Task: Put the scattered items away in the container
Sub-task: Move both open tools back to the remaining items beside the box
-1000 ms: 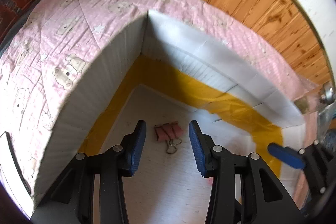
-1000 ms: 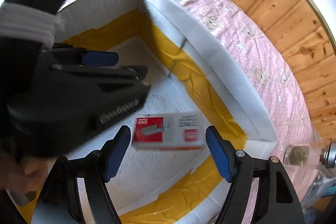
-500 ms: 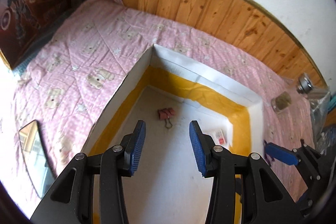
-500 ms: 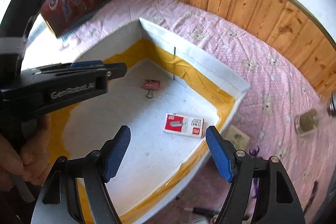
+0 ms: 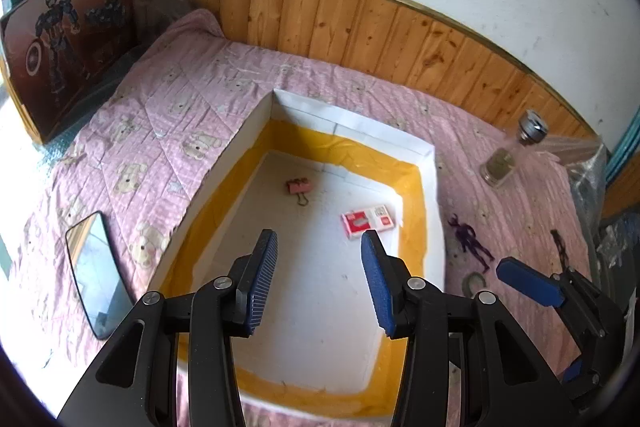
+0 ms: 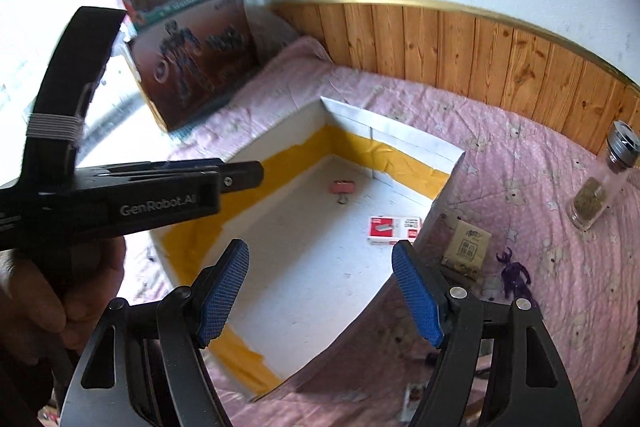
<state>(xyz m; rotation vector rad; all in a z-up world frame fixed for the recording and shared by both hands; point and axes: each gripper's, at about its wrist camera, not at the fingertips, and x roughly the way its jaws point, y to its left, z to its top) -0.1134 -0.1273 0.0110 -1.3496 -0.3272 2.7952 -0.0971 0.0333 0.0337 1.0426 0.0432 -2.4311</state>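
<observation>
Pink blanket [image 5: 168, 99] holds a light, thin toy [image 5: 472, 243] at three o'clock of the box [image 5: 430, 195]; pinch its middle. Both tongs [image 5: 318, 279] [image 6: 320, 291] gape wide, empty.

We see daylight pouring in from the left, blowing the left edge of both frames out to white. Fisheye distortion bends the honey-brown wooden wall panelling [image 5: 360, 23]. The boxes at upper left of the right view are motion-blurred.
</observation>
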